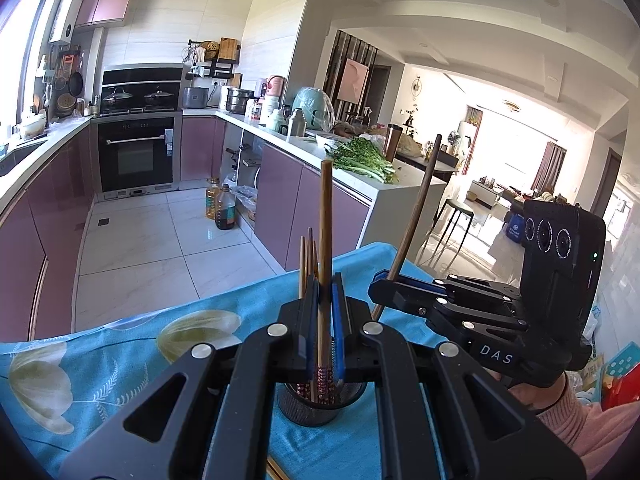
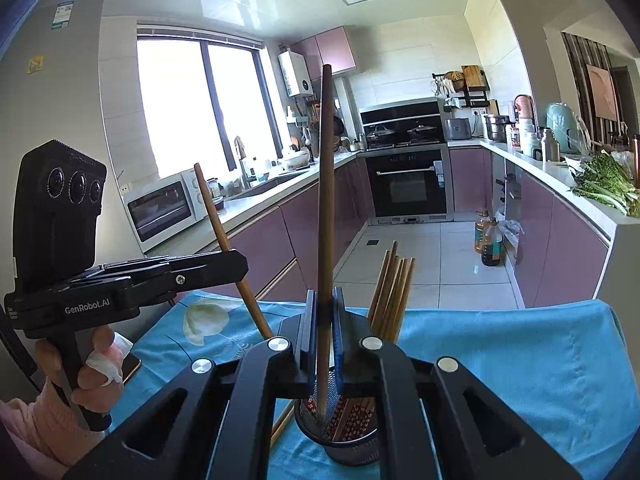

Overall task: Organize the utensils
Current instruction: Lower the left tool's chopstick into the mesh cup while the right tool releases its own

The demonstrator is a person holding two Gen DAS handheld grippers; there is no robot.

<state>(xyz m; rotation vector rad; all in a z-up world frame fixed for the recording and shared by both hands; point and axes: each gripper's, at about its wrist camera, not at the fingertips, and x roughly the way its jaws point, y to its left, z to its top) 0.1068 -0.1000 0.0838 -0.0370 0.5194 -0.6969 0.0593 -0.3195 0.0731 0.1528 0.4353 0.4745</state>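
Observation:
A black mesh holder (image 1: pixel 320 402) stands on the blue flowered tablecloth (image 1: pixel 120 352), with several wooden chopsticks (image 2: pixel 390 296) upright in it. My left gripper (image 1: pixel 325 300) is shut on one chopstick (image 1: pixel 325 216), held upright with its patterned lower end over the holder. My right gripper (image 2: pixel 325 312) is shut on a darker chopstick (image 2: pixel 325 184), whose lower end reaches into the holder (image 2: pixel 340 436). Each gripper shows in the other's view: the right gripper (image 1: pixel 386 280) with its chopstick (image 1: pixel 416 212), the left gripper (image 2: pixel 240 264) with its chopstick (image 2: pixel 228 248).
A loose chopstick (image 2: pixel 282 424) lies on the cloth beside the holder. Behind the table are a tiled floor, purple cabinets, an oven (image 1: pixel 136 156), oil bottles (image 1: pixel 222 208), and greens (image 1: pixel 364 158) on the counter. A microwave (image 2: pixel 164 208) sits on the left counter.

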